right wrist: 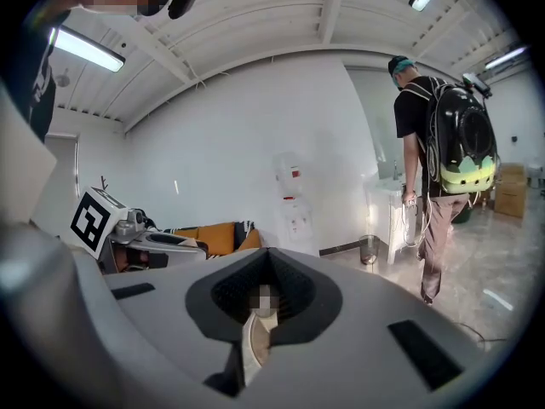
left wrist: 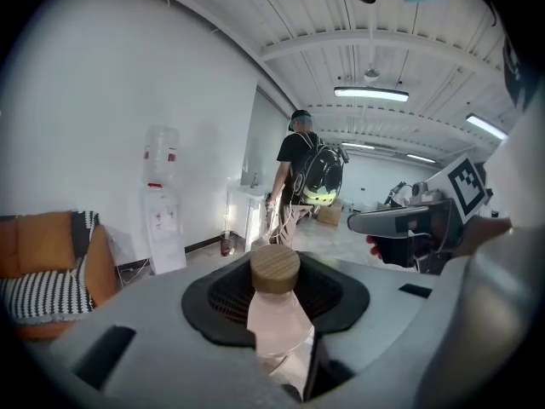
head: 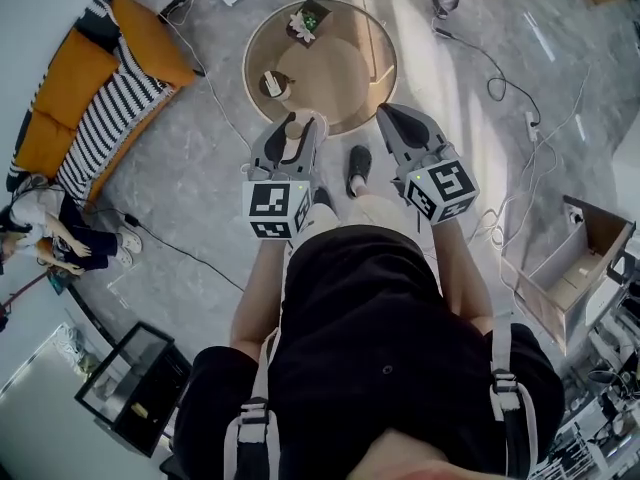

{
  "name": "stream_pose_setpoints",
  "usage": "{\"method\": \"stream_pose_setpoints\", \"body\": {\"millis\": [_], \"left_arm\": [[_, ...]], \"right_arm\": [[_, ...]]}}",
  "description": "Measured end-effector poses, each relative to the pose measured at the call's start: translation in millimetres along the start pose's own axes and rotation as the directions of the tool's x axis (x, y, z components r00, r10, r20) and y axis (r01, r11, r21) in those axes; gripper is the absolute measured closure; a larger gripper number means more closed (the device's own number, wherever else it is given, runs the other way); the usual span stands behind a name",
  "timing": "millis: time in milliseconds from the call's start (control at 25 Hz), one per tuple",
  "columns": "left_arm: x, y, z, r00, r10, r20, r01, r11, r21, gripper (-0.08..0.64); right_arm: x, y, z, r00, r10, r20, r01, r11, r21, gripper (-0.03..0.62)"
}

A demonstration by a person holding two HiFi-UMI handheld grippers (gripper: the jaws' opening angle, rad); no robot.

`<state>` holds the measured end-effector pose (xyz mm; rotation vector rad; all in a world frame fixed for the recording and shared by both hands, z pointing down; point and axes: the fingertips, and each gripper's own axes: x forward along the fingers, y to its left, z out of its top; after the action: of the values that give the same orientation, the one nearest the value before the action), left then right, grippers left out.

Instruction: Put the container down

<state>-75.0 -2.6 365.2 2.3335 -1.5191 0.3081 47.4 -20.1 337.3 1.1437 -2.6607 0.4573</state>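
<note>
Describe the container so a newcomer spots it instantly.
Below the round tan table in the head view, find the left gripper. Its jaws clamp a pale pink translucent container with a round wooden lid; the right gripper, jaws shut, shows none.

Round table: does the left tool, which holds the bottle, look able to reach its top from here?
Probably yes. The round table stands just ahead of the person's shoe, its near part is bare, and nothing lies between it and the left tool with the bottle. The tool only needs lowering.
</note>
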Motion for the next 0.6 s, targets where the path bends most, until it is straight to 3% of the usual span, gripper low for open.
{"method": "stream_pose_setpoints", "body": {"millis": [280, 600], "left_arm": [[3.9, -11.7, 17.3, 0.998, 0.055, 0.012, -0.056, 0.998, 0.027, 0.422], [34.6, -14.9, -1.4, 0.995, 0.099, -0.025, -0.098, 0.994, 0.050, 0.422]], "right_arm": [[-1.4, -16.5, 17.1, 0.998, 0.061, -0.017, -0.061, 0.998, -0.011, 0.588], [11.2, -44.2, 2.8, 0.989, 0.126, -0.079, -0.127, 0.992, -0.002, 0.588]]}}
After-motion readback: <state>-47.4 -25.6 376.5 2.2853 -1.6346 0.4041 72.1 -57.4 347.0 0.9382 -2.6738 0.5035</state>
